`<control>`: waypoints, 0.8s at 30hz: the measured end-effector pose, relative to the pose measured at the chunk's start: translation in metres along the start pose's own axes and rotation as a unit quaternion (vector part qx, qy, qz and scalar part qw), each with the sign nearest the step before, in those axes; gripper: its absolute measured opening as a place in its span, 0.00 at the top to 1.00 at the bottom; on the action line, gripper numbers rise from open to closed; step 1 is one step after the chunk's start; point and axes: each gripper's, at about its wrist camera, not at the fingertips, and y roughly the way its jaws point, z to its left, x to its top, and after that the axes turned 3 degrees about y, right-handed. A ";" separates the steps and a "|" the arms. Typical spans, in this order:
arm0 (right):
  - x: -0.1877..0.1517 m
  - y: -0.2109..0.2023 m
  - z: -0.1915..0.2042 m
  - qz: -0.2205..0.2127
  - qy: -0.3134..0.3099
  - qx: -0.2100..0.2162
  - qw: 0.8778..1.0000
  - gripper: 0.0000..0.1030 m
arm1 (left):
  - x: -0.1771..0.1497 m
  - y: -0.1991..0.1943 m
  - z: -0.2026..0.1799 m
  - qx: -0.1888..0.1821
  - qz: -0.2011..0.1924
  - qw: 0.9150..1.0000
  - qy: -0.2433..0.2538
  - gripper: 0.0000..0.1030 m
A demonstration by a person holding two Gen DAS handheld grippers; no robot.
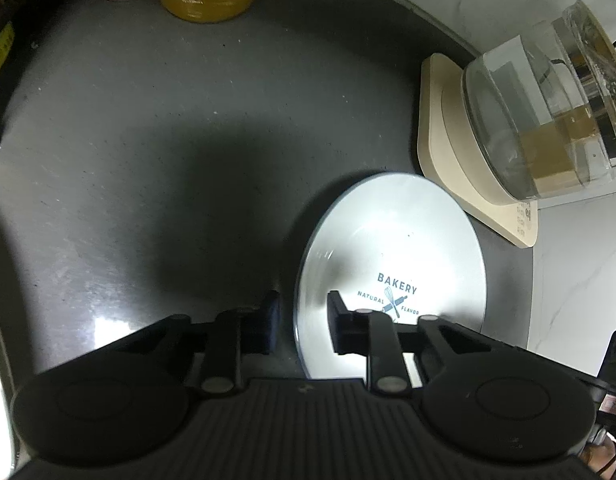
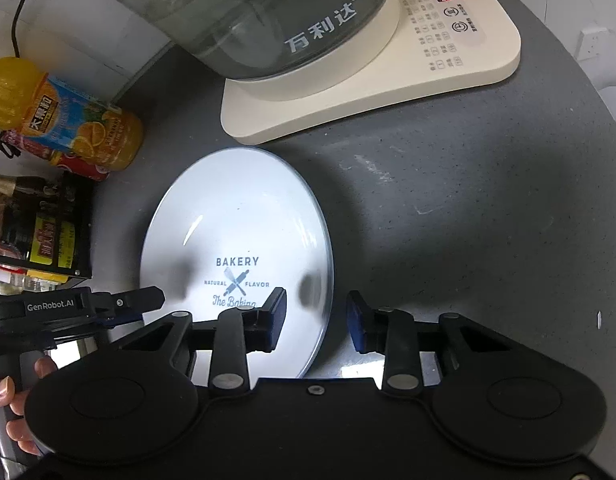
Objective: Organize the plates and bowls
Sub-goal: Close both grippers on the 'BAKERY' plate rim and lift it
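One white plate (image 2: 235,240), printed "BAKERY, NATURAL FLAVOR", lies flat on the dark grey bench (image 2: 468,208), just in front of the cream kettle base (image 2: 388,92) that carries a glass kettle (image 2: 267,16). Both grippers stand open and hold nothing. The left gripper (image 1: 301,320) straddles the plate's left rim: its right finger (image 1: 340,320) sits over the plate, its left finger over bare bench. The right gripper (image 2: 316,316) straddles the opposite rim, left finger (image 2: 273,316) over the plate and right finger over the bench; whether any finger touches the plate cannot be told. The plate's near edge is hidden behind the gripper bodies in both views, and the lowest line of its print is partly covered. An orange juice bottle (image 2: 67,120) and a red can (image 2: 79,166) stand near the bench's far left, beside dark bottles whose labels are too blurred to read. A hand (image 2: 15,400) grips the left device at the right-wrist view's lower left, partly cut off.
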 end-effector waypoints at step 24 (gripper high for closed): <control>0.017 -0.022 0.036 -0.016 -0.075 0.022 0.997 0.91 | 0.000 -0.039 0.013 -0.004 -0.047 0.998 -0.033 0.94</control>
